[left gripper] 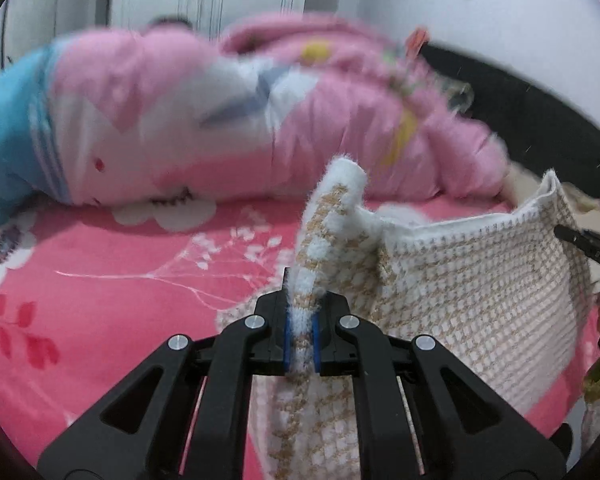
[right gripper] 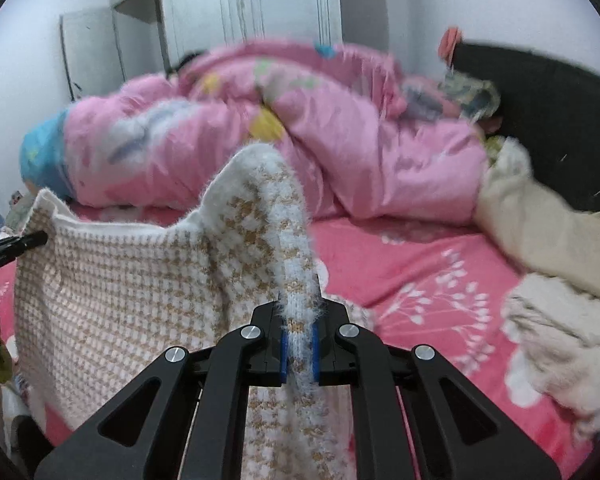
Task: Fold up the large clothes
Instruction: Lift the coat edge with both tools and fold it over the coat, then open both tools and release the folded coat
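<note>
White walls and a tall wardrobe (right gripper: 140,32) stand behind a bed covered by a pink flowered sheet (left gripper: 120,300), with a rumpled pink quilt (left gripper: 260,120) heaped along its far side and a dark headboard (right gripper: 560,120) on the right. Cream-coloured clothes (right gripper: 560,320) lie bunched on the sheet at the right. A white-and-tan checked sweater (left gripper: 480,292) hangs stretched above the near part of the bed, between the two tools. The left hand-held gripper (left gripper: 300,340) is pressed together on one fuzzy edge of it, the knit running up between its blue pads (left gripper: 287,340). The right hand-held gripper (right gripper: 300,354) pinches the opposite edge the same way. Judging by the spread, lifted cloth, folding has barely begun: the sweater is picked up and pulled flat, no crease shows, and laying it down and folding it over is still left, as are the other clothes.
</note>
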Demonstrator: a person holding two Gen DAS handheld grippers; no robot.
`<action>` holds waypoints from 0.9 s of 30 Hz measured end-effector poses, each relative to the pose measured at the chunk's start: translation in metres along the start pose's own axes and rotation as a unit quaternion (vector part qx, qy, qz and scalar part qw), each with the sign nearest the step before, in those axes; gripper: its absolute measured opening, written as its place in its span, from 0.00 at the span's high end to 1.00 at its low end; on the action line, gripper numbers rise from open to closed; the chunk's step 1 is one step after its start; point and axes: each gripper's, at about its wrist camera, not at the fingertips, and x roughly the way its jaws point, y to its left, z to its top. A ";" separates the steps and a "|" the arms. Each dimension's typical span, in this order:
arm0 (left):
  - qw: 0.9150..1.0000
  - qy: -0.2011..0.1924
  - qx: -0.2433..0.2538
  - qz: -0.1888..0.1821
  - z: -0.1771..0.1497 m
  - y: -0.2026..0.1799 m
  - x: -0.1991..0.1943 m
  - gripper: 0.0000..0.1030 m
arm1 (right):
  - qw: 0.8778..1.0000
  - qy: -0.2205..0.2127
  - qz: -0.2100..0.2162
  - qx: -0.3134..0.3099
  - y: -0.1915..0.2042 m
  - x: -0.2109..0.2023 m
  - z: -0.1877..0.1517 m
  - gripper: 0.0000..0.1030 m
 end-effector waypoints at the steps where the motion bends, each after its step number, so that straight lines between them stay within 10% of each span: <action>1: 1.000 0.023 -0.006 0.002 -0.001 0.004 0.023 0.93 | 1.000 0.020 0.003 0.007 -0.005 0.021 -0.002 0.92; 5: 0.994 0.107 -0.039 0.002 -0.015 0.024 0.093 0.73 | 0.993 0.099 0.048 0.050 -0.032 0.086 -0.024 0.80; 8: 0.994 0.094 -0.059 -0.004 -0.016 0.038 0.087 0.58 | 0.980 0.093 0.127 0.123 -0.064 0.077 -0.027 0.70; 11: 0.995 0.054 -0.087 -0.014 -0.010 0.052 0.058 0.57 | 0.980 0.068 0.114 0.148 -0.087 0.050 -0.026 0.51; 15: 0.995 -0.006 -0.081 -0.049 0.002 0.047 0.025 0.57 | 0.979 0.021 0.125 0.158 -0.092 0.023 -0.011 0.51; 22: 0.993 0.086 -0.066 -0.047 0.010 0.006 0.105 0.57 | 0.979 0.078 0.163 0.096 -0.014 0.099 0.027 0.55; 27: 0.985 0.079 -0.134 -0.067 -0.001 0.036 0.115 0.53 | 0.953 0.119 0.194 0.202 -0.065 0.128 0.006 0.76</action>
